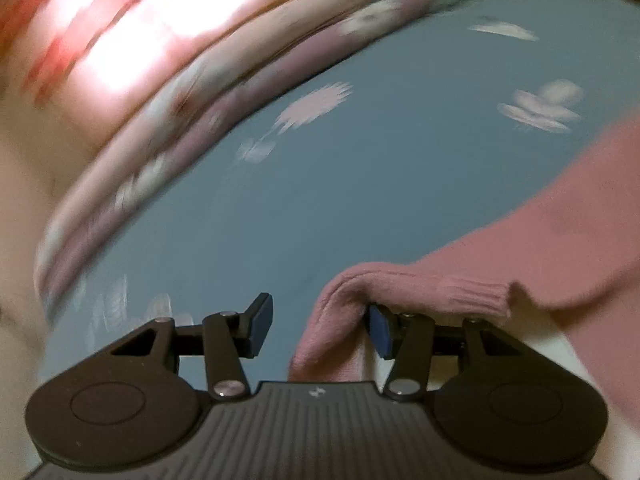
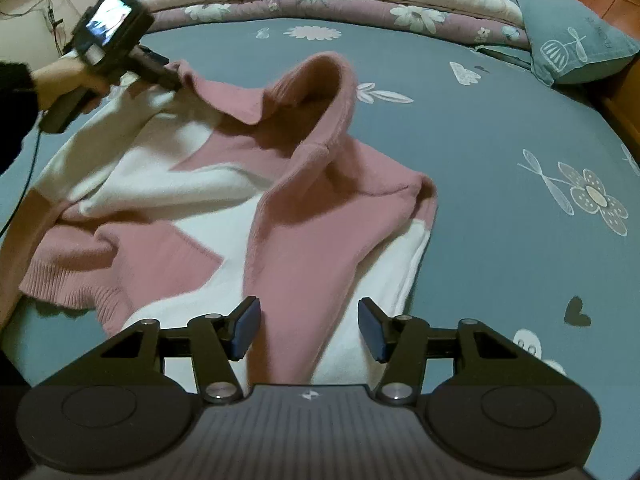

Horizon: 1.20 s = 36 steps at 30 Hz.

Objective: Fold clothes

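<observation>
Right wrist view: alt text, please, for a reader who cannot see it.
A rumpled pink and white knit sweater lies on a blue-grey flowered bedsheet. The open right gripper hangs above its near edge; at far left, the hand-held left gripper touches its far edge.

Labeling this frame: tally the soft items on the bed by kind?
Sweater: 1
Rolled quilt: 1
Pillow: 1
Bedsheet: 1
Total: 4
</observation>
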### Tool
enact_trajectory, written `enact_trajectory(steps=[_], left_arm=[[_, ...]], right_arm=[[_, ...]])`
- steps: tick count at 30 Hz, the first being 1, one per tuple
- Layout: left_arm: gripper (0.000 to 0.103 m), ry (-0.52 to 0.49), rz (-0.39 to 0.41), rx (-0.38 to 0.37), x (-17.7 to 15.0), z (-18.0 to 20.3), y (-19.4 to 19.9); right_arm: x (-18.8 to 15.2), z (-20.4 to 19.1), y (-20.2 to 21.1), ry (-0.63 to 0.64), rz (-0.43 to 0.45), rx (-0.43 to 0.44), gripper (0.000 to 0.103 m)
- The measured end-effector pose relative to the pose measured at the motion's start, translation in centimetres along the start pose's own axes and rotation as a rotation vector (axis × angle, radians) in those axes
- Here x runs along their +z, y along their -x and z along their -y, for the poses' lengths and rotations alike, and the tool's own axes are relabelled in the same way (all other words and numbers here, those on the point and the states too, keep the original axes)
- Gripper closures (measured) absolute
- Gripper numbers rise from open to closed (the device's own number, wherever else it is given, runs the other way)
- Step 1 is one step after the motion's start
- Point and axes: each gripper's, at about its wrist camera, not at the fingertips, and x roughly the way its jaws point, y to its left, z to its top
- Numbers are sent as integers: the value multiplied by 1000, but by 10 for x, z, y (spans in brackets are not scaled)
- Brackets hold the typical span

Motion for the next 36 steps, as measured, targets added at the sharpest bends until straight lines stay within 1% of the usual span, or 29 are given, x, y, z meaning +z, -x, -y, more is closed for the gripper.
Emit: enact_trajectory(steps=[2, 4, 6, 8, 11, 14, 16, 17, 18, 19, 22, 25, 27, 28, 31, 33, 36], left_arm=[[51, 126, -95, -11, -2, -9, -17], [52, 175, -138, -29, -9, -8, -25], [53, 170, -106, -27, -15, -5, -16], [53, 144, -87, -46, -20, -4, -4], [52, 102, -62, -67, -28, -9, 24], [48, 85, -46, -92, -34, -15, 49], [48, 77, -33, -120, -42, -18, 67], [48, 71, -28, -133, -43, -20, 70], [48, 68, -22, -145, -48, -20, 79], [48, 64, -14, -158, -53, -20, 88], [46, 44, 11, -198, -72, -19, 117], [43, -1, 39, -223, -89, -13, 142], [43, -22, 54, -240, -99, -9, 156], [43, -31, 58, -253, -103, -7, 162], [43, -47, 77, -302, -115, 1, 180], [42, -55, 90, -333, -122, 7, 191], [42, -56, 89, -359, -132, 13, 201]], right_arm=[[-4, -3, -1, -2, -12, 8, 42], [-8, -3, -2, -13, -23, 12, 42], [-13, -3, -2, -27, -32, 17, 42], [-19, 0, -1, -58, -42, 33, 42], [-25, 2, -1, -94, -61, 55, 42], [-34, 4, -4, -140, -85, 92, 42], [-41, 6, -9, -176, -101, 118, 42], [-44, 7, -11, -195, -109, 133, 45], [-46, 7, -14, -211, -117, 152, 62], [-47, 7, -15, -216, -115, 156, 89], [-42, 2, -6, -189, -90, 128, 93], [-33, 1, 9, -140, -54, 99, 93], [-23, 4, 21, -99, -18, 57, 94], [-17, 5, 27, -76, 0, 27, 94], [4, 15, 40, 14, 66, -124, 95], [20, 26, 45, 43, 100, -219, 95], [46, 50, 47, 49, 129, -323, 96]])
